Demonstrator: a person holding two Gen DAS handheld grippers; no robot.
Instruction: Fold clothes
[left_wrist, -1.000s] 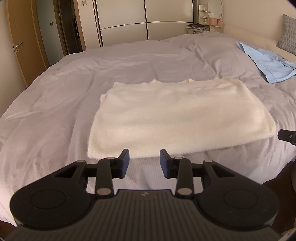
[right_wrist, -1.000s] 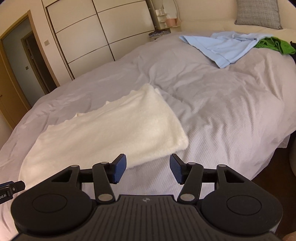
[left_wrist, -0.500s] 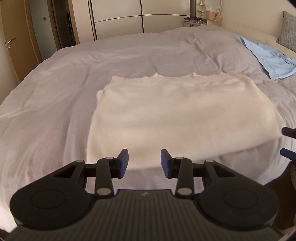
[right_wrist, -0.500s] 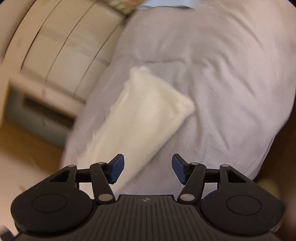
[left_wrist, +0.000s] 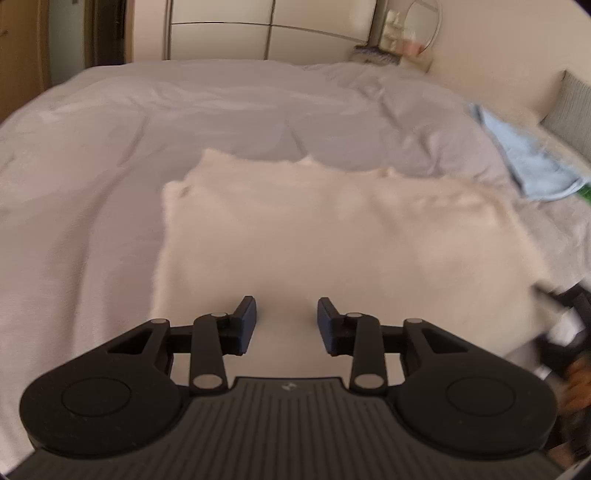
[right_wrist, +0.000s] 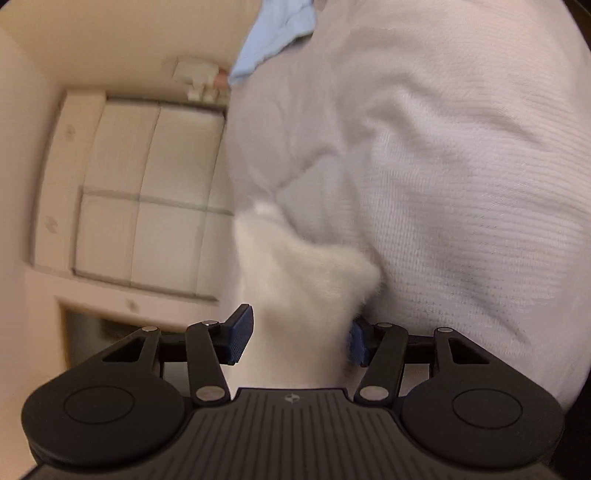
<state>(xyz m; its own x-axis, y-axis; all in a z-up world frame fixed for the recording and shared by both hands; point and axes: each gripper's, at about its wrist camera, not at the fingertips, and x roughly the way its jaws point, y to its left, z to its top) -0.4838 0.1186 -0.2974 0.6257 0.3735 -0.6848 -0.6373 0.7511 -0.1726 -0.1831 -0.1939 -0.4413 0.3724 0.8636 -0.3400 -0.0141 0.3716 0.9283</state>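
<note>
Two grippers have come closer to the sweater (left_wrist: 332, 251) on the bed (left_wrist: 110, 155). The right gripper (right_wrist: 299, 336) has rolled sideways; its fingers are closing around the sweater's corner, contact blurred. The left gripper (left_wrist: 286, 325), closing with nothing gripped, hangs over the near edge. A blue garment (left_wrist: 528, 162) beyond is blurred.

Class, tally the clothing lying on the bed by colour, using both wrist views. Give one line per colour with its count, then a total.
White: 1, the fluffy white garment
Light blue: 1, the light blue garment
Green: 1, a green item, only its edge shows beside the blue one
Total: 3
</note>
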